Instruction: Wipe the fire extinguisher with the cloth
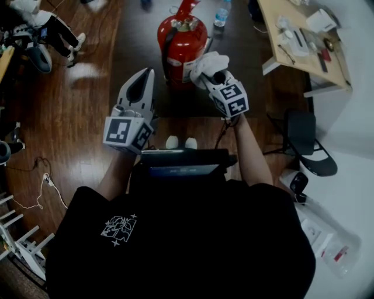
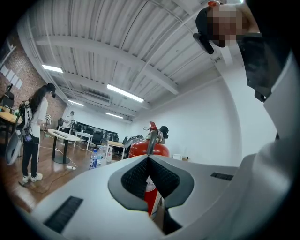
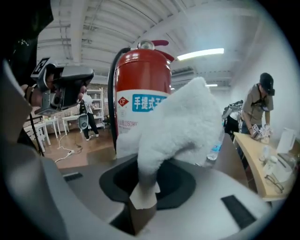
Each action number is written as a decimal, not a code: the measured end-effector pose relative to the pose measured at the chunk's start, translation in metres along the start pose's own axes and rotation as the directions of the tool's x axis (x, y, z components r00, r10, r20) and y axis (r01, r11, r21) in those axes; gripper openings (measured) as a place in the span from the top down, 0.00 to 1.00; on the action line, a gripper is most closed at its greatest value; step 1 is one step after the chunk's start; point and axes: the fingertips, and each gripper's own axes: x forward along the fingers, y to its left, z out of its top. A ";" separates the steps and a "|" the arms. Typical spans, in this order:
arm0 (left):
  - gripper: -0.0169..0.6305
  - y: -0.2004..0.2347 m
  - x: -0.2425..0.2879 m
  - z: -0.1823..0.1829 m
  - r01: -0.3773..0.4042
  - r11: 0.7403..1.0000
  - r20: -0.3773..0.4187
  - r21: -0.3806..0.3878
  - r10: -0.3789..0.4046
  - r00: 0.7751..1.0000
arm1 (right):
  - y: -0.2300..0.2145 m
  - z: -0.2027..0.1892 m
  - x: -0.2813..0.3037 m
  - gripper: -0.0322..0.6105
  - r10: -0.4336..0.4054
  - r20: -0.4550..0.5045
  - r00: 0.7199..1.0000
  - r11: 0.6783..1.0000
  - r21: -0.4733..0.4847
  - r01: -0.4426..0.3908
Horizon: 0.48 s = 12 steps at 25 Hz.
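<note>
Head view puts the fire extinguisher (image 1: 182,44) upright on the wooden floor (image 1: 87,111), dead ahead of us, with its long axis vertical and the handle on top. Our right tongs (image 3: 143,199) are clamped on a corner of the white cloth (image 1: 210,60), which bunches forward over the cylinder's right flank, across the label. From the right gripper view we cannot tell whether the cloth is pressing on the red wall or hangs just short of it. Our left tongs (image 2: 149,161) are together with nothing in them, held lower and to the left, near the extinguisher but apart from it. The right side is clearly the nearer one, so we judge the wipe will be a stroke along that vertical body. A water bottle (image 1: 220,16) stands on the floor just beyond the extinguisher, too small for us to tell what is in it, and the bench (image 1: 274,29) at the right carries small odds and ends
</note>
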 end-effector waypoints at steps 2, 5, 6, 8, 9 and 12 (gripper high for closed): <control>0.97 -0.001 0.002 0.001 0.005 1.000 0.006 0.005 -0.005 1.000 | -0.005 0.010 -0.010 0.79 -0.015 0.030 0.999 1.000 -0.004 0.015; 0.97 -0.001 0.003 -0.001 0.013 1.000 -0.004 0.008 -0.013 1.000 | -0.024 0.055 -0.043 0.79 -0.048 0.155 0.987 0.999 -0.016 0.051; 0.97 -0.001 0.004 -0.001 0.012 1.000 -0.001 0.005 -0.012 1.000 | -0.031 0.074 -0.054 0.79 -0.051 0.200 0.979 0.998 -0.038 0.059; 0.97 -0.002 0.006 0.001 0.014 1.000 0.007 0.003 -0.014 1.000 | -0.043 0.112 -0.072 0.79 -0.028 0.264 0.964 0.991 -0.122 0.062; 0.97 -0.003 0.006 0.001 0.017 1.000 0.007 0.003 -0.017 1.000 | -0.047 0.130 -0.078 0.79 -0.008 0.278 0.961 0.983 -0.173 0.058; 0.97 -0.003 0.005 -0.004 0.030 0.999 -0.008 0.015 -0.030 1.000 | -0.054 0.169 -0.082 0.79 0.041 0.263 0.964 0.949 -0.313 0.045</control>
